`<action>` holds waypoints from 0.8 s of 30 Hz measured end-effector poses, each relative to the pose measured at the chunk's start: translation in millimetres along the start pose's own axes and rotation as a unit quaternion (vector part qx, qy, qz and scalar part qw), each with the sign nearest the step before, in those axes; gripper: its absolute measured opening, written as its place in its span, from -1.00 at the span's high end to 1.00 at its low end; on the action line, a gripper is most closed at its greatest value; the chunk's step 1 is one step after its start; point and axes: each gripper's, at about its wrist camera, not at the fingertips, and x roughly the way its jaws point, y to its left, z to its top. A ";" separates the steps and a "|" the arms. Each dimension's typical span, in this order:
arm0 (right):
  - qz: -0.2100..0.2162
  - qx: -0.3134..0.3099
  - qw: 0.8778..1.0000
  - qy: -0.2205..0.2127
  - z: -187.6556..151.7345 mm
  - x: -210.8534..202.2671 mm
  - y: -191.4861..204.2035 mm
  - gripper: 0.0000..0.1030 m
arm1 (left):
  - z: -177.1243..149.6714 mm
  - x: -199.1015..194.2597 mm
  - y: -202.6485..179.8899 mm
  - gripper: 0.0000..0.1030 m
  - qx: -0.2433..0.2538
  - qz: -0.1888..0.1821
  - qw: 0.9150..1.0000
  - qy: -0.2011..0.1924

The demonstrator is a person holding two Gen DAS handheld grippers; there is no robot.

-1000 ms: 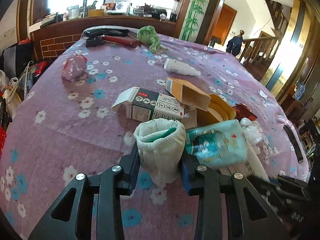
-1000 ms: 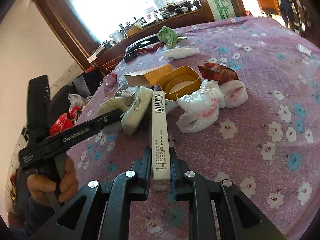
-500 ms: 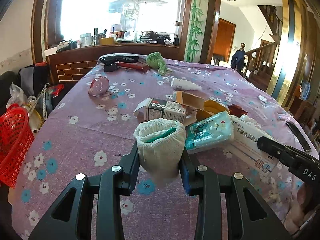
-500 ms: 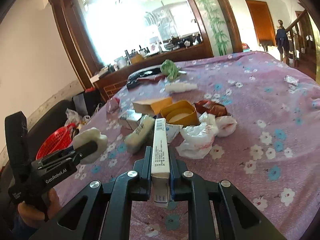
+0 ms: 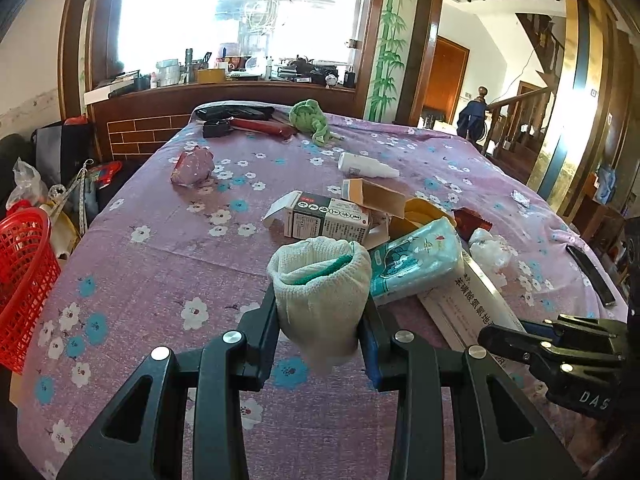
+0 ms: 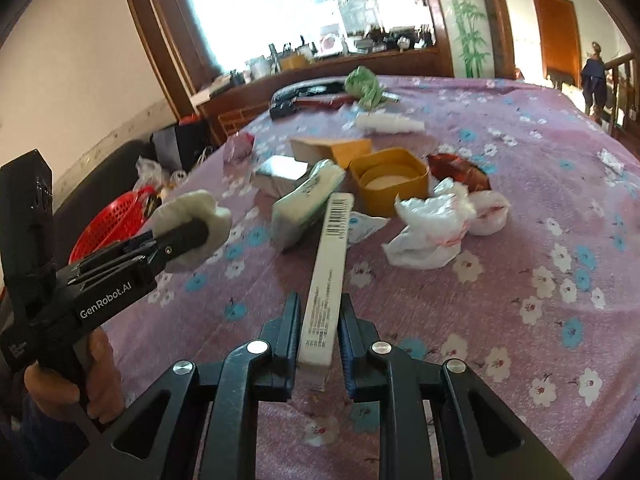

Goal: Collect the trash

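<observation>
The left gripper [image 5: 320, 320] has its jaws clamped on a rolled white knitted glove [image 5: 320, 280]. The right gripper [image 6: 319, 340] has just been opening its jaws, a long white cardboard box [image 6: 326, 272] loose between them. Risk: the box slides out onto the purple floral surface [image 6: 520, 260], well short of the red mesh basket [image 6: 112, 220] to the left.

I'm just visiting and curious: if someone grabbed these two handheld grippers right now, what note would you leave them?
Left gripper: shut on a rolled white glove.
Right gripper: jaws have just been opening; the long white box sits loose between them.
Red basket: beside the table, contents not visible.
Done: two items picked up.
Left: basket both, then the tissue pack, carton, yellow tub and plastic bag.
</observation>
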 end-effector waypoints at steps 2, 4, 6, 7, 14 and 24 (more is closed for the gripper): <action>0.000 0.005 1.000 0.008 4.5 0.1 -0.5 0.24 | -0.1 0.7 0.5 0.34 0.000 0.001 1.000 0.001; 0.000 0.009 1.000 0.014 9.8 2.9 -1.9 0.15 | -0.6 -0.4 -0.1 0.34 0.000 0.001 1.000 0.002; -0.002 0.012 1.000 0.025 12.0 8.2 -3.6 0.62 | -0.7 -0.9 -0.5 0.33 0.000 0.002 1.000 0.001; -0.004 0.013 0.999 0.031 11.8 10.5 -4.3 0.64 | -0.5 -0.5 -0.4 0.34 -0.001 0.002 1.000 0.001; 0.000 0.024 0.999 -0.022 6.1 -5.0 -9.6 0.72 | -0.5 -1.0 0.3 0.34 -0.002 0.004 1.000 0.001; -0.016 0.043 0.991 -0.125 1.0 -28.5 -17.3 0.72 | -0.4 -0.8 1.3 0.33 -0.003 0.007 1.000 0.002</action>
